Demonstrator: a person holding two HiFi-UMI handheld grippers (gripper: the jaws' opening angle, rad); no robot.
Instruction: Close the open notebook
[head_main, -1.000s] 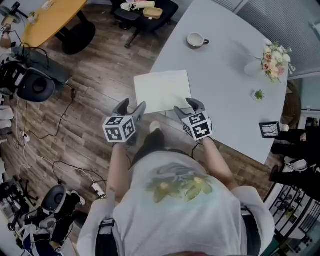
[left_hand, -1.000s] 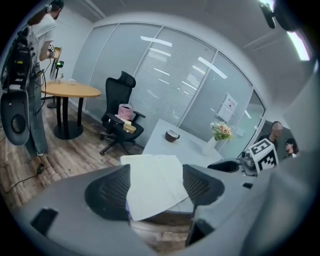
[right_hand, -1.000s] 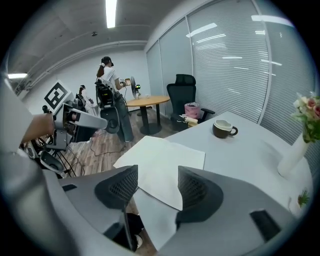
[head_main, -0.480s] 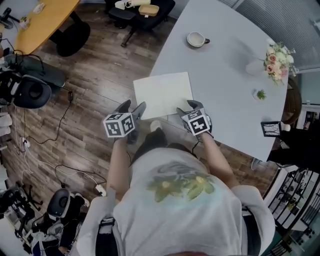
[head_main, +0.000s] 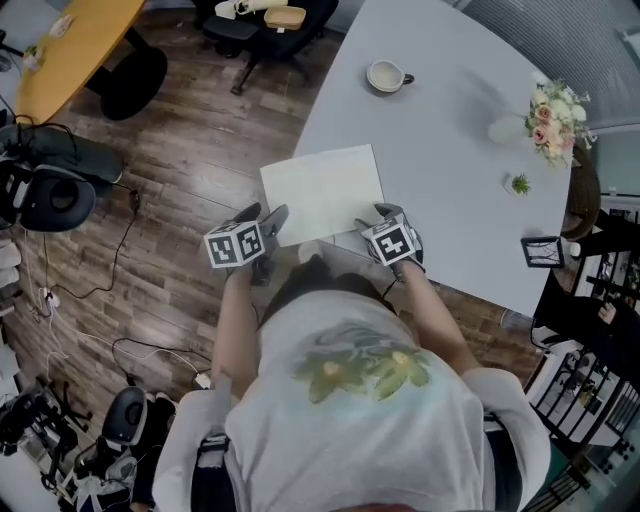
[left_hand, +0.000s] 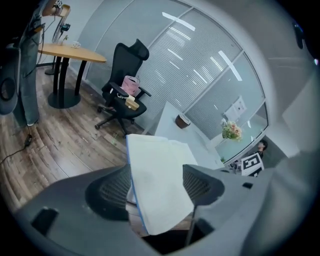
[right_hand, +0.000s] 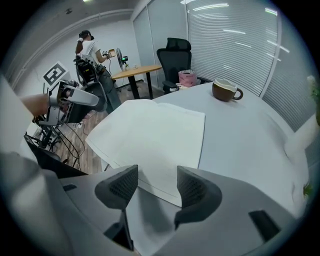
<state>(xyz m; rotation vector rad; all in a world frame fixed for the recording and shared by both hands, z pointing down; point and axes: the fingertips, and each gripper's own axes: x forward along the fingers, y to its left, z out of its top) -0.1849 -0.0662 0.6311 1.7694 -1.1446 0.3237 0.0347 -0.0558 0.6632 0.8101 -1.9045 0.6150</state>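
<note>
Head view, nearest first: left gripper (head_main: 266, 220) has its jaws spread, with the notebook (head_main: 322, 190) corner between them, seemingly not pinched. Right gripper (head_main: 381, 216) is spread too, over its near edge. Notebook lies at the table (head_main: 450, 170) edge, cup (head_main: 386, 76) far beyond.

1. You have no word, number or brand that can be read in any view.
2. The only signs are the black-and-white square markers on the left cube (head_main: 234, 245) of your left gripper (head_main: 265, 216) and on the right cube (head_main: 390, 241) of your right gripper (head_main: 378, 214). They are block patterns, not letters.
3. The notebook (head_main: 322, 192) faces you with a plain white page.
</note>
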